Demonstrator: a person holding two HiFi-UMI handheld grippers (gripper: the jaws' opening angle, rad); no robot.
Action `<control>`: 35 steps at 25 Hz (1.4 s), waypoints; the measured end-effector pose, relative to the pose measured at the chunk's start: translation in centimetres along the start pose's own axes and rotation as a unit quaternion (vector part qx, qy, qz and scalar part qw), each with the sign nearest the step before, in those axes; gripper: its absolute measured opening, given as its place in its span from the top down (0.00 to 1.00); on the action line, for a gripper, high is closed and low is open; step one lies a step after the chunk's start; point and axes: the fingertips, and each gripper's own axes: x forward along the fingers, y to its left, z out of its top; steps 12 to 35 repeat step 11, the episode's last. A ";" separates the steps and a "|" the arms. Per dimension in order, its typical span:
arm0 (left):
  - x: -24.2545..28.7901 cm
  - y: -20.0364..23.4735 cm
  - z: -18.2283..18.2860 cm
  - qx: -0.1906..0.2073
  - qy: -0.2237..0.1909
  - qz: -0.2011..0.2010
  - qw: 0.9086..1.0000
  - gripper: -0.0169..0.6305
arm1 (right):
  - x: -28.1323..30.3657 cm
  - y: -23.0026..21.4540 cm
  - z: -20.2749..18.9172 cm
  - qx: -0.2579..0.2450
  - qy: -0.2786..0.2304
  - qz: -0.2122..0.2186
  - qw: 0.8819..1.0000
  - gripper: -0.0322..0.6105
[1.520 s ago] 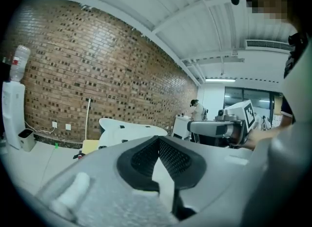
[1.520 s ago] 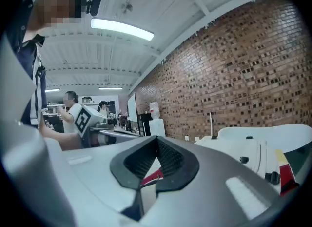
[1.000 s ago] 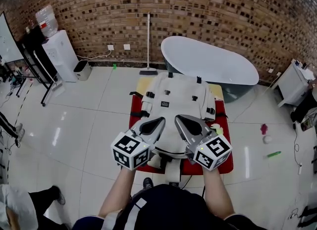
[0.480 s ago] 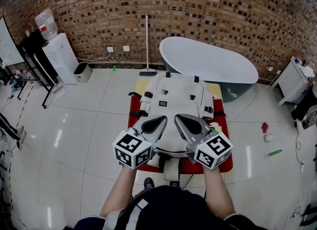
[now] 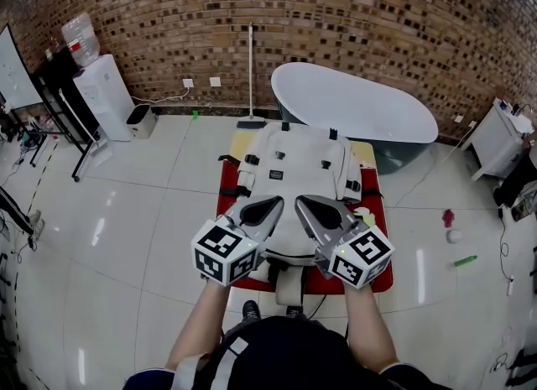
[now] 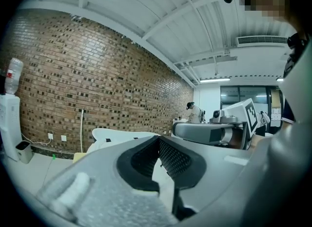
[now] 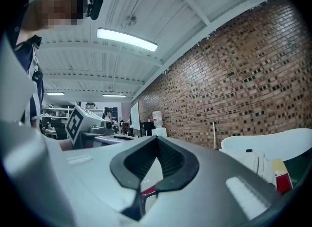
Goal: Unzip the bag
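So: off-white soft fabric backpack (image 5: 294,162) lay flat on red mat (image 5: 382,278). We held left gripper (image 5: 270,205) and right gripper (image 5: 304,205) over mat's near half, both closed tight, empty. We judged bag light and floppy: pin cloth beside zipper, pinch pull tab. Tab too small to make out.

Small table (image 5: 366,154), tan top exposed only at far corners. Covered otherwise by red cloth (image 5: 379,278), reaching left, right and near edges. Laid flat on cloth: cream backpack (image 5: 294,170), centred, lengthwise from near to far, black buckles along both sides, far end overlapping tan strip. Just beside backpack on right, resting on cloth: small yellow-green item (image 5: 369,219), type not discernible.
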 end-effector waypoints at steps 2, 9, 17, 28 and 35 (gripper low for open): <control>0.0 0.0 0.2 0.004 0.002 0.000 1.000 0.97 | 0.0 0.0 0.1 0.000 -0.001 0.001 1.000 0.94; 0.0 0.3 0.9 0.015 0.013 0.001 1.000 0.97 | 0.5 0.4 0.6 0.006 -0.008 0.008 1.000 0.94; 0.1 0.4 0.9 0.016 0.018 0.000 1.000 0.97 | 0.6 0.4 0.4 0.009 -0.006 0.009 1.000 0.94; 0.1 0.4 0.9 0.016 0.018 0.000 1.000 0.97 | 0.6 0.4 0.4 0.009 -0.006 0.009 1.000 0.94; 0.1 0.4 0.9 0.016 0.018 0.000 1.000 0.97 | 0.6 0.4 0.4 0.009 -0.006 0.009 1.000 0.94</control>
